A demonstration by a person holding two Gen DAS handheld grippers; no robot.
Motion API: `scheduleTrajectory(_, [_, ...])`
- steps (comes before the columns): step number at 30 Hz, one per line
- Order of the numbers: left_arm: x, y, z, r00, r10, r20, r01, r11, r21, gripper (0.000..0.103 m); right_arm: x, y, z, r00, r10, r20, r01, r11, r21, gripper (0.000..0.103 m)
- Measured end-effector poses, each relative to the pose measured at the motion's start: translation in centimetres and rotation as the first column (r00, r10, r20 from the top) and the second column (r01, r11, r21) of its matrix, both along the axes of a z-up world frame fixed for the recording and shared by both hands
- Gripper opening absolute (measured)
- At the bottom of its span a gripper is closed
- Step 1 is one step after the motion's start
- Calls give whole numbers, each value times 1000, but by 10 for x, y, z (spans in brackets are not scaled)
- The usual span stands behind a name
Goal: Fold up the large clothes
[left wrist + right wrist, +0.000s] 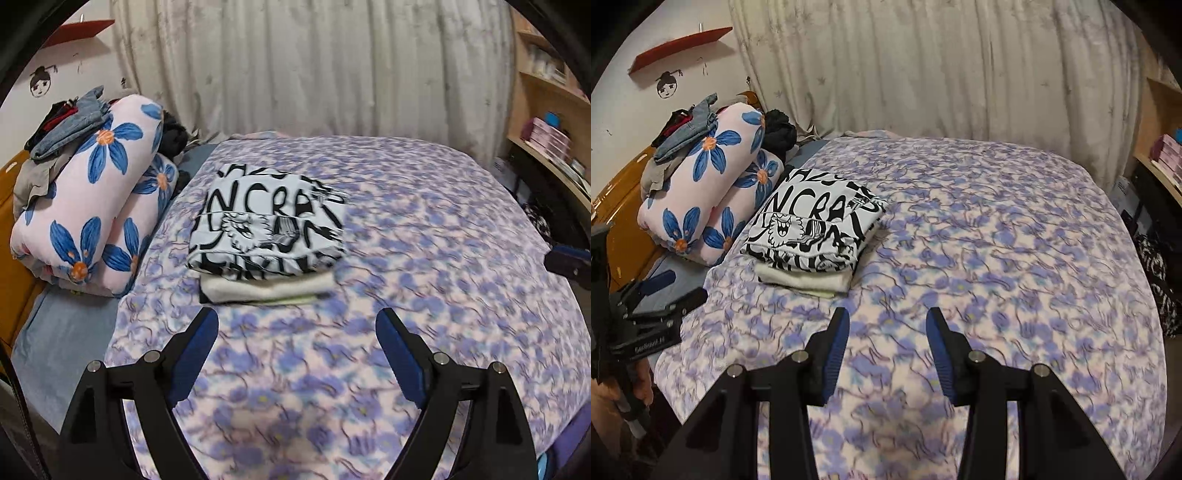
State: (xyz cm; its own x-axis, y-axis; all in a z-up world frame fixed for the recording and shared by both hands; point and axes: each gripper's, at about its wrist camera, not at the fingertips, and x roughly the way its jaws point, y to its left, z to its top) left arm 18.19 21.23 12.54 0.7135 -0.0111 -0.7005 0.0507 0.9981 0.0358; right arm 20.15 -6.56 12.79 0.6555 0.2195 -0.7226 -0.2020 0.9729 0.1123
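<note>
**Black claws, blue pads, silver pins**

The left claw (297, 325) has two black angular fingers lined with blue pads (199, 350), each arm carrying round silver pivot pins. The right claw (886, 325) is built alike: black frame, ribbed blue pads (836, 350), silver pins. In the right wrist view, the left claw's black body bears pale lettering too blurred to read, with bare skin below it.

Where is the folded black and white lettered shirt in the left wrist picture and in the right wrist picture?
Left wrist: the lettered shirt lies center-left, atop a cream garment.
Right wrist: the lettered shirt lies left of center, same stack.
Shared landmark: the blue-flowered rolled quilt to its left.
</note>
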Motion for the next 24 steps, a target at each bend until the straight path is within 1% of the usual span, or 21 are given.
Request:
scheduleTrajectory(3, [-26, -16, 2, 1000, -3, 17, 3, 1000, -2, 87, -21, -16, -4, 1000, -23, -4, 23, 1000, 0, 44])
scheduleTrajectory(5, [-42, -24, 3, 1000, 6, 25, -5, 1000, -28, 89, -35, -27, -9, 999, -37, 2, 37, 999, -14, 45])
scheduleTrajectory(6, [-48, -27, 4, 1000, 11, 22, -10, 999, -38, 93, -41, -30, -12, 999, -42, 4, 42, 999, -16, 52])
scheduleTrajectory(7, [-53, -30, 3, 1000, 15, 16, -14, 999, -47, 98, -48, -34, -14, 999, -49, 7, 49, 999, -13, 61])
scheduleTrajectory(9, [-64, -40, 2, 1000, 8, 8, -7, 998, -60, 102, -61, -45, -20, 998, -61, 16, 60, 998, 5, 72])
scheduleTrajectory(10, [-68, -44, 1, 1000, -5, 4, 5, 998, -60, 102, -67, -48, -23, 998, -66, 22, 66, 998, 8, 74])
scheduleTrajectory(13, [-84, -61, -7, 999, -29, 20, 31, 997, -68, 102, -84, -57, -33, 994, -98, 39, 97, 995, 8, 74])
scheduleTrajectory(15, [-96, -72, -15, 999, -35, 31, 37, 996, -85, 102, -94, -62, -44, 992, -121, 33, 121, 993, 17, 74])
scheduleTrajectory(18, [-110, -86, -30, 999, -51, 13, 52, 990, -132, 102, -108, -66, -63, 990, -141, 11, 141, 990, 21, 75])
scheduleTrajectory(20, [-118, -92, -42, 999, -42, -3, 41, 986, -162, 102, -116, -69, -80, 988, -151, -20, 152, 988, 26, 75])
scheduleTrajectory(24, [-133, -99, -65, 1000, 3, -26, -8, 980, -201, 102, -132, -69, -106, 985, -160, -57, 162, 987, 22, 75])
